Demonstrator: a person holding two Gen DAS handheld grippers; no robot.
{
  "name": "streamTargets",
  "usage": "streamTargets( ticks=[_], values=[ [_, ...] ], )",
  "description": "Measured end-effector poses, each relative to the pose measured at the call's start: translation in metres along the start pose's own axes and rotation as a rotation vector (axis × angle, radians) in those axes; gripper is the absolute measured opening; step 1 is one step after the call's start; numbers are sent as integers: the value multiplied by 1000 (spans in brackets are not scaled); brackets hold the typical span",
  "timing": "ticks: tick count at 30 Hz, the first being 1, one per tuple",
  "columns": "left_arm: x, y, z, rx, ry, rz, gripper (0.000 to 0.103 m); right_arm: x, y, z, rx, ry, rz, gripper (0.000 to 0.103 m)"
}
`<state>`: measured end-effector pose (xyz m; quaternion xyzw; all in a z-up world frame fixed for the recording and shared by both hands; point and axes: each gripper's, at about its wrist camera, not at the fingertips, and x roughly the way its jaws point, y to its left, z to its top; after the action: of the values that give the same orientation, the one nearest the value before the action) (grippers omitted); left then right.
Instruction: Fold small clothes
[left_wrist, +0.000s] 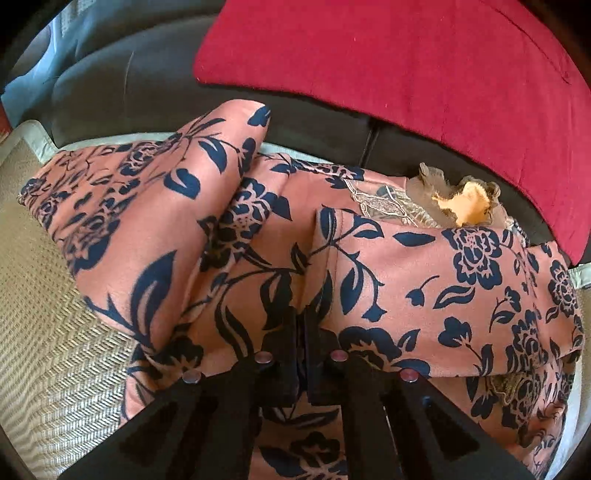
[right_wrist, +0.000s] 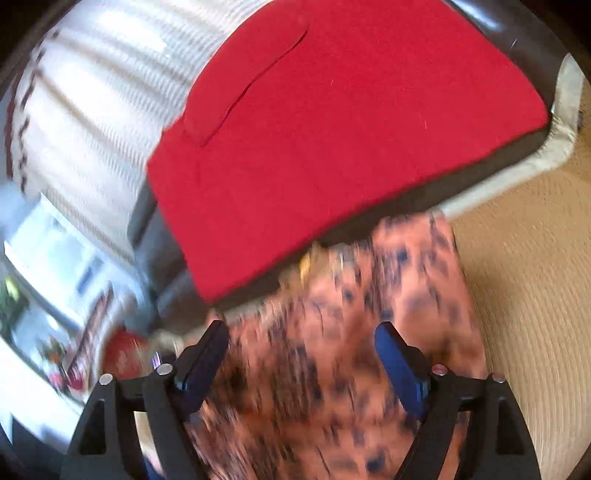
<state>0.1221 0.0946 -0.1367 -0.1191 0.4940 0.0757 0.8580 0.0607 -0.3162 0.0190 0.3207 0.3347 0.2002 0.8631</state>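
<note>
A pink garment (left_wrist: 406, 266) printed with dark blue flowers lies spread and partly folded on a woven mat. Its neck opening with an orange-and-brown lining (left_wrist: 461, 203) shows at the far right. My left gripper (left_wrist: 303, 314) is shut on a raised pleat of this garment near its middle, with the cloth puckering up between the black fingers. In the blurred right wrist view the same garment (right_wrist: 332, 332) lies below my right gripper (right_wrist: 301, 328), whose jaws stand wide open with nothing pinched between them.
A red cloth (left_wrist: 406, 66) (right_wrist: 332, 129) lies on a dark sofa (left_wrist: 110, 85) just behind the garment. The woven beige mat (left_wrist: 44, 314) (right_wrist: 535, 277) with a pale border stretches to both sides. White striped curtains (right_wrist: 103, 92) hang at the far left.
</note>
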Motion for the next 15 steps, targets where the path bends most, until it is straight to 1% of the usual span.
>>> streamTargets(
  ticks=[1, 2, 3, 4, 5, 6, 7, 8, 9, 10, 11, 12, 13, 15],
  values=[
    [-4, 4, 0, -12, -7, 9, 3, 9, -6, 17, 30, -5, 8, 90],
    [-7, 9, 1, -25, -7, 14, 3, 27, -19, 34, 92, 30, 37, 92],
    [-10, 18, 2, -40, -8, 1, 3, 49, -34, 43, 168, 97, 51, 93],
    [-13, 24, 3, -54, -12, -13, 3, 71, -54, 45, 259, 180, 15, 92],
    [-16, 28, 4, -66, -17, -28, 3, 91, -74, 41, 321, 258, -72, 92],
    [-20, 33, 6, -82, -21, -61, 3, 101, -83, 36, 322, 301, -115, 92],
    [-23, 38, 9, -98, -16, -106, 4, 104, -87, 32, 297, 304, -124, 92],
    [-24, 42, 13, -110, -8, -144, 14, 100, -83, 30, 255, 274, -107, 92],
    [-25, 43, 16, -114, -4, -155, 35, 95, -80, 28, 228, 255, -100, 92],
    [-25, 42, 21, -118, -4, -164, 47, 93, -78, 25, 209, 239, -96, 92],
    [-23, 42, 24, -117, -5, -174, 65, 91, -77, 23, 189, 228, -97, 92],
    [-20, 38, 29, -113, -1, -189, 68, 91, -76, 21, 169, 225, -101, 92],
    [-17, 33, 33, -105, 5, -193, 68, 91, -75, 20, 148, 224, -104, 92],
    [0, 16, 41, -63, 46, -158, 68, 90, -72, 20, 121, 222, -109, 92]
  ],
)
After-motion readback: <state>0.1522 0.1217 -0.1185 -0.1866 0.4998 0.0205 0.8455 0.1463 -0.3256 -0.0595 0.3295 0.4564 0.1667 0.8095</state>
